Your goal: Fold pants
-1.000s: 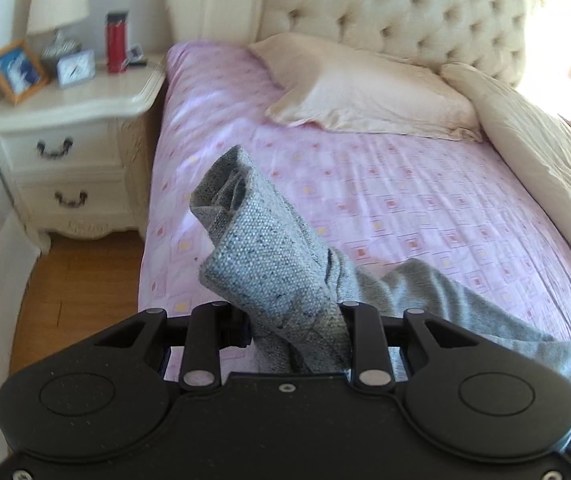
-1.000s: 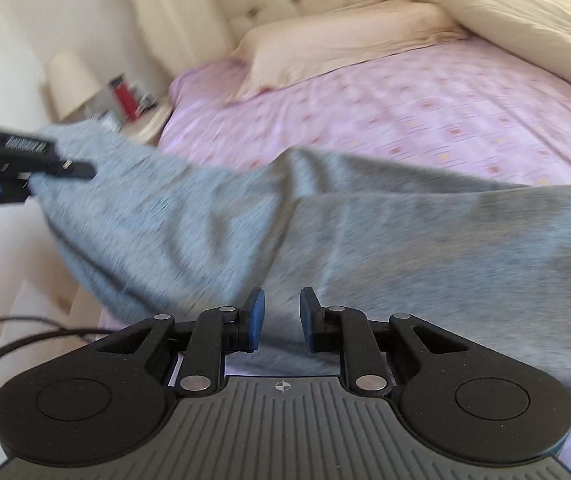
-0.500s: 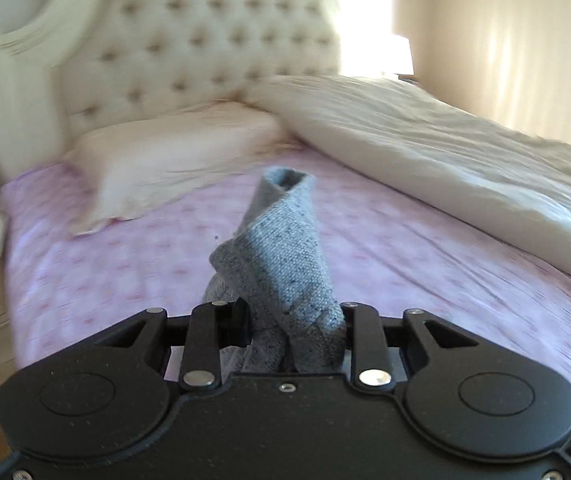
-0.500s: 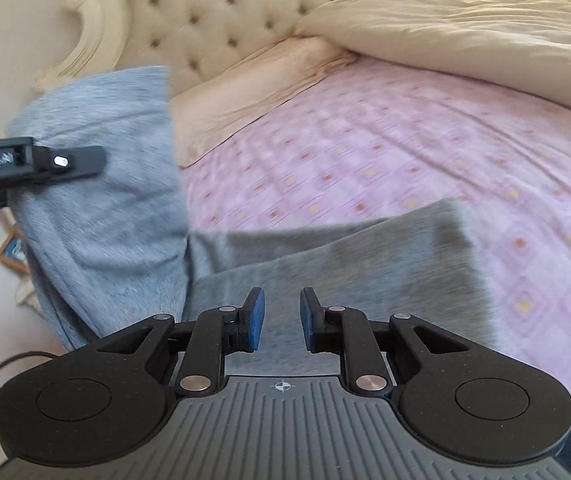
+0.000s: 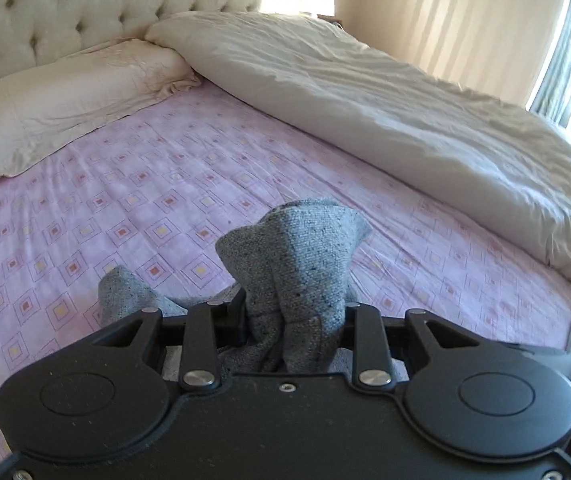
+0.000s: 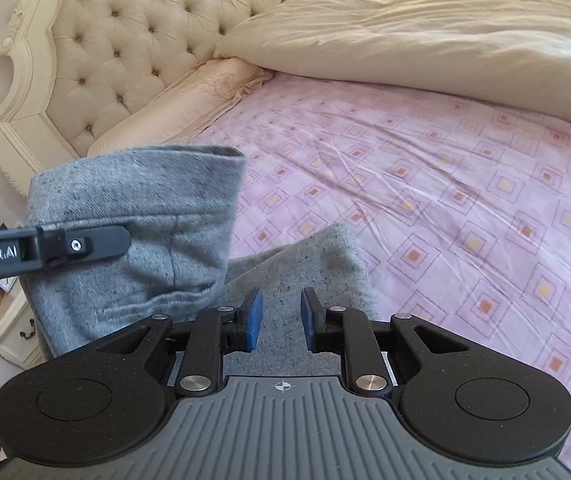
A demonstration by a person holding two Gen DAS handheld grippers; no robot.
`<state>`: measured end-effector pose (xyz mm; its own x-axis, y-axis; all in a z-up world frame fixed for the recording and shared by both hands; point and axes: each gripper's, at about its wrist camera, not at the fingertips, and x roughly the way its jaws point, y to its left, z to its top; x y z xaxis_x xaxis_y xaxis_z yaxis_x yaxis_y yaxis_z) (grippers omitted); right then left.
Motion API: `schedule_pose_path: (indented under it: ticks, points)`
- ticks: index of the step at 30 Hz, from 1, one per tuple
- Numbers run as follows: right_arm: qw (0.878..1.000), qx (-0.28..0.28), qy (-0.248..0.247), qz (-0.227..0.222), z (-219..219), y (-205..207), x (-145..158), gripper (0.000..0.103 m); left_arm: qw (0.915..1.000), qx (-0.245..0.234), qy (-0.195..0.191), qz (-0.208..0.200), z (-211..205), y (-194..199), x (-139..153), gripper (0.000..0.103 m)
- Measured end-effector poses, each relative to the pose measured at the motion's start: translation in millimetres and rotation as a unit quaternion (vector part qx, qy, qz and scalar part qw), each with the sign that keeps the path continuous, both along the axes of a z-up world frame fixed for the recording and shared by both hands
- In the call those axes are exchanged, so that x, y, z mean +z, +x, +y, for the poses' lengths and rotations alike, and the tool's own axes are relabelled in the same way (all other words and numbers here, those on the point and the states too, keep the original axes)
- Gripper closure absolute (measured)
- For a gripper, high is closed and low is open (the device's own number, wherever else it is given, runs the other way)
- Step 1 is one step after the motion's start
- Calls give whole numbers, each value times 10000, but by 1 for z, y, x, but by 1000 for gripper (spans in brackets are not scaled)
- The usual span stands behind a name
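A bed [image 5: 157, 208] with a pink, square-patterned sheet fills both views, backed by a tufted cream headboard [image 6: 125, 40], with a cream pillow [image 5: 69, 96] at its head and a rumpled cream duvet [image 5: 385, 112] along the far side. The grey pants [image 5: 293, 264] are partly lifted off the sheet. The left gripper [image 5: 293, 320] points down at a slant over the mattress, its jaws clamped on a bunched fold that stands up between them; in the right wrist view it reaches in from the left edge, the cloth hanging from it in a wide flap. Its side bears white lettering, cut off, reading "nRobot.AI". The right gripper [image 6: 281, 316] also tilts downward above another part of the pants lying on the sheet; its blue pads [image 6: 253, 320] stand a narrow gap apart with nothing pinched between them.
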<state>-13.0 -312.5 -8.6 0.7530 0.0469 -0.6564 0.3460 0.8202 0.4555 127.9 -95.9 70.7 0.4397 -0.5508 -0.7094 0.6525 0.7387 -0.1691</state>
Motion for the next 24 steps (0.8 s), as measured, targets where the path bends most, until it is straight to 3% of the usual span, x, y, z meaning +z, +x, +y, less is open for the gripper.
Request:
schedule_pose_path:
  ticks: [8, 10, 12, 14, 17, 24]
  points:
    - [9994, 87, 230, 260, -4, 6, -4, 82, 9998, -61, 172, -3, -17, -16, 1, 60]
    - [9988, 116, 337, 348, -7, 10, -8, 82, 9999, -103, 105, -30, -20, -17, 5, 43]
    - [9978, 185, 422, 480, -10, 16, -10, 82, 9998, -178, -52, -106, -23, -20, 12, 39]
    - [9965, 100, 438, 706, -14, 22, -14, 82, 9993, -281, -142, -193, -27, -24, 21, 38]
    - [9937, 99, 862, 702, -27, 21, -19, 82, 9990, -239, -220, -292, -25, -24, 31, 38]
    - [9881, -172, 1327, 752, -56, 11, -25, 82, 9991, 402, -140, -70, 29, 0, 18, 38]
